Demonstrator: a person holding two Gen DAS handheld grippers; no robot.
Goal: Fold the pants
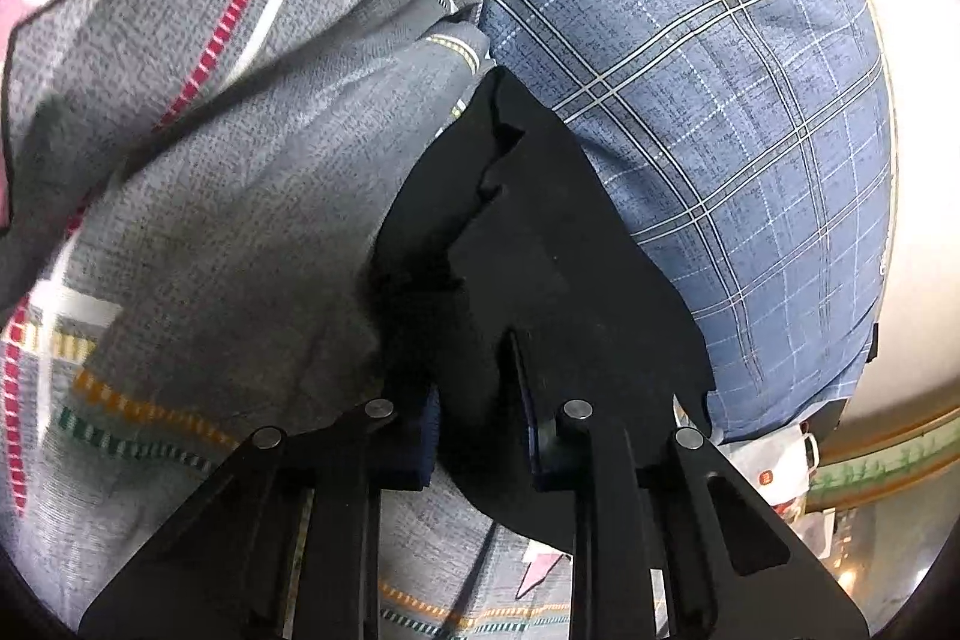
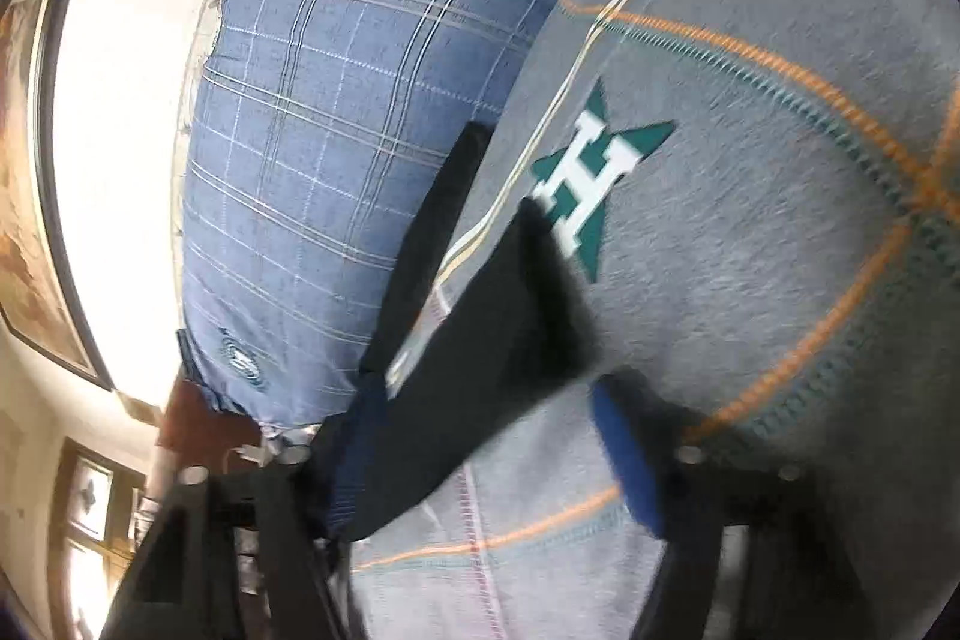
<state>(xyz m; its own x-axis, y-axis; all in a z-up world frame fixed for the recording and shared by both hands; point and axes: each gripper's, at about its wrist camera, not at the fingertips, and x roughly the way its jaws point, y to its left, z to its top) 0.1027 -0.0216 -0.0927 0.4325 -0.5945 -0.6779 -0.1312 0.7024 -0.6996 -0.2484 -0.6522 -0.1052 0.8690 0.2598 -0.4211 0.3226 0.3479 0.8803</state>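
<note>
A bed carries everything here: a grey bedspread [image 1: 228, 220] stitched with coloured lines and star motifs, a blue plaid pillow [image 1: 720, 112] at its far edge against a pale wall [image 2: 120, 100], and a framed picture [image 2: 30, 172] hanging off to the side in the right wrist view.

Nearest the lens in the left wrist view, the left gripper [image 1: 480, 424] has its jaws drawn in on a fold of the black pants [image 1: 540, 268]; the cloth runs between the two pads and looks pinched, not merely resting there. Beyond that the dark fabric spreads out over the bedspread, its far tip touching the foot of the pillow.

In the right wrist view, the right gripper [image 2: 492, 454] shows a blue pad [image 2: 624, 466] well out to one side with a wide gap between the jaws. The pants [image 2: 480, 370] lie across the other side of that gap; whether the right jaws have any bite on them I cannot tell, and the frame is smeared. Past the cloth sits a green star with a white H [image 2: 591, 181] on the bedspread.

Judged from this, the step in hand is gathering one end of the garment. The next move calls for a firm hold on the right side too, then carrying both ends evenly so the fold lands flat.
</note>
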